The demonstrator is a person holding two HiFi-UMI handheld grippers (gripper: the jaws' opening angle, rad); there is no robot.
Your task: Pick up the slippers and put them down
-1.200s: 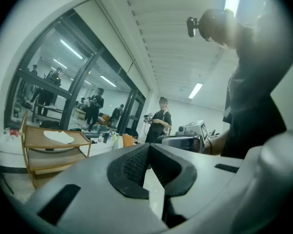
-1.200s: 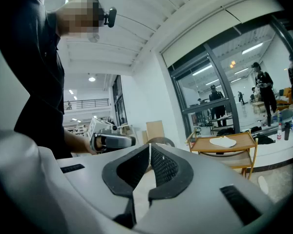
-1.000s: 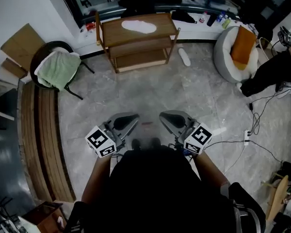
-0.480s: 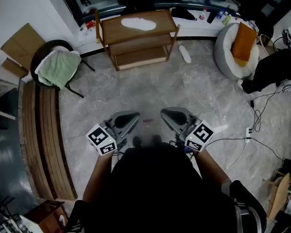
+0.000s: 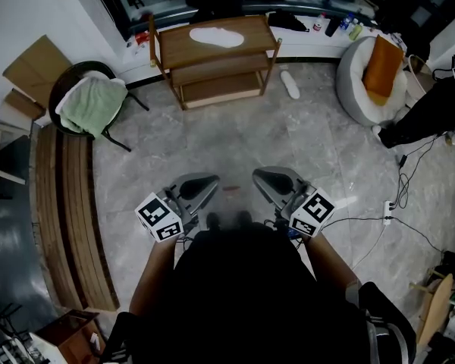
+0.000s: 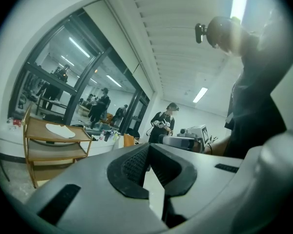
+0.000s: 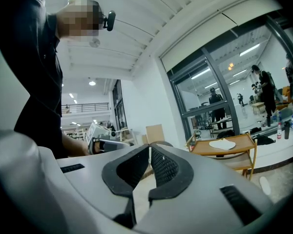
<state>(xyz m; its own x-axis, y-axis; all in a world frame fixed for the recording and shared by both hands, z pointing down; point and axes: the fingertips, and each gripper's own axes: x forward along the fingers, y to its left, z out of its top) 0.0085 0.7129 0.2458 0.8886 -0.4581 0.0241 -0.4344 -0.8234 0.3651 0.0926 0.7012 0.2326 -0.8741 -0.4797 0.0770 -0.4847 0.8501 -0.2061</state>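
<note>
Almost nothing has changed over the last second. The left gripper (image 5: 205, 183) and the right gripper (image 5: 264, 179) sit where they did a second ago, side by side at waist height and well short of the three-tier wooden shelf rack (image 5: 212, 61). They point level toward it across bare grey stone floor (image 5: 235, 139). In the head view the rack has slid only a touch, which reads as a small nod of the head, not a step forward. The person at the far right edge, beyond the rack, now shows less. Each gripper view shows its ribbed black pads with the tips together and nothing between them, so both jaws are closed and empty. One flat white slipper (image 5: 216, 36) lies on the rack's top board. A second white slipper (image 5: 288, 84) lies on the floor just off the rack's right leg, toward the round grey pouf with an orange cushion (image 5: 368, 82). Left of the rack, a black chair draped with a green towel (image 5: 91, 106) stands untouched. I judge that the task has not really begun: the person must still walk up to the rack and open a jaw before either slipper can be lifted.
</note>
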